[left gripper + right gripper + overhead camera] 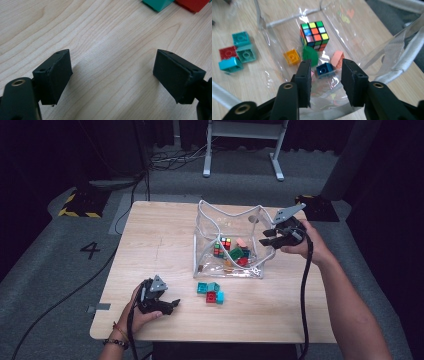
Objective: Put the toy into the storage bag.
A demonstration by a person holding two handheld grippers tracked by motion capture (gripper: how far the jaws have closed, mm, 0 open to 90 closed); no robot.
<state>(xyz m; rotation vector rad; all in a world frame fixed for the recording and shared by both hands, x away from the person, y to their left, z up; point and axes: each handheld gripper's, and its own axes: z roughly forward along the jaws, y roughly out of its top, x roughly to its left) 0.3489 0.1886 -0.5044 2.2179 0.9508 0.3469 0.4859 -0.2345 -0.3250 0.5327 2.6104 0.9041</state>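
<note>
The left hand [137, 307] rests low near the person, holding the black left gripper [172, 306] with its jaws wide apart. The right arm reaches far forward, and the black right gripper [266, 237] has its jaws a little apart.

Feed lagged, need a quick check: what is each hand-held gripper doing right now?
Left hand-held gripper: open, empty, over bare table.
Right hand-held gripper: open, holding nothing, jaws apart above the clear bag.

Dark lab: hazard-taped floor [79, 205], trailing cables [172, 157].
</note>
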